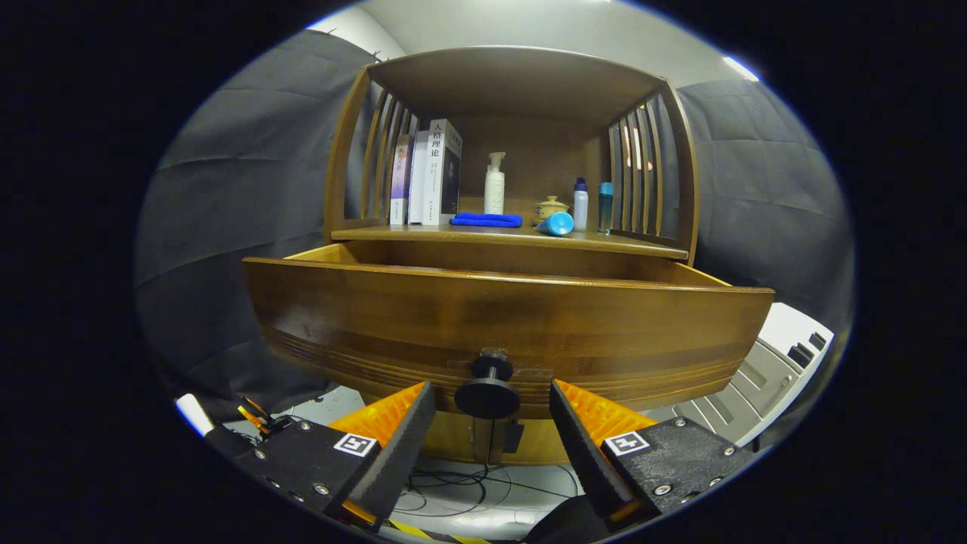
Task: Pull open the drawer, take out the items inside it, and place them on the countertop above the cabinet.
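At the bottom centre of the frame the gripper (491, 412) is spread wide, its two black ridged fingers (400, 446) angling up from orange-backed mounts with a clear gap on each side of the drawer knob (487, 389); neither finger touches the knob, which sits between the tips. The knob is a dark round disc on a short stem, fixed at the lower middle of the wooden drawer front (506, 325). The drawer (332, 255) stands pulled out toward the camera, its front panel spanning the middle of the frame, and only a strip of its pale inner walls shows above the front edge (what lies inside is hidden from this angle). Below the fingers, thin black cables (453, 480) lie on a light floor, and at the lower right a grey-white device (778, 363) with dark buttons sits beside the cabinet. Above and behind the drawer, in the upper centre, is the cabinet's countertop shelf (423, 234), carrying upright books (427, 174) at the left, a folded blue cloth (486, 220), a white pump bottle (494, 183), a small lidded ceramic pot (550, 207), a blue cup lying on its side (557, 224), and two small bottles (591, 205) toward the right, all framed by slatted wooden side panels (642, 174).
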The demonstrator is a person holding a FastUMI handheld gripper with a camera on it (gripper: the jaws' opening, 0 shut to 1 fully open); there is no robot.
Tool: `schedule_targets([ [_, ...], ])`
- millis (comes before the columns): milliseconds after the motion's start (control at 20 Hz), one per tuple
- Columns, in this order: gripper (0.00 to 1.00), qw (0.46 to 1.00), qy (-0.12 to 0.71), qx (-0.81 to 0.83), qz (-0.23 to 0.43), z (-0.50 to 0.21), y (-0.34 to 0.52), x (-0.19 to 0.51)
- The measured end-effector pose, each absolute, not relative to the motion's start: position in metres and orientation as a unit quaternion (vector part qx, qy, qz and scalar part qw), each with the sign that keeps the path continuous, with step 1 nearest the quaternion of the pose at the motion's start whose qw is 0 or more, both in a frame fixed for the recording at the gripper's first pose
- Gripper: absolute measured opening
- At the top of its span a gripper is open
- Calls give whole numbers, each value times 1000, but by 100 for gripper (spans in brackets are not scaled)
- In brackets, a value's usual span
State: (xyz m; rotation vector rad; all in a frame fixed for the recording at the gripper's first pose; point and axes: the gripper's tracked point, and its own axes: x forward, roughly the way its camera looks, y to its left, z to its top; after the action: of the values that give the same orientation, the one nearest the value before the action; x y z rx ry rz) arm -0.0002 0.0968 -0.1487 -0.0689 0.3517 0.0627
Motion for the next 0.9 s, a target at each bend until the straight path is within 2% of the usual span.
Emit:
schedule_targets([
  [350,93,986,169,-11,-1,-142,94,18],
  [900,93,984,176,5,-4,-144,92,66],
])
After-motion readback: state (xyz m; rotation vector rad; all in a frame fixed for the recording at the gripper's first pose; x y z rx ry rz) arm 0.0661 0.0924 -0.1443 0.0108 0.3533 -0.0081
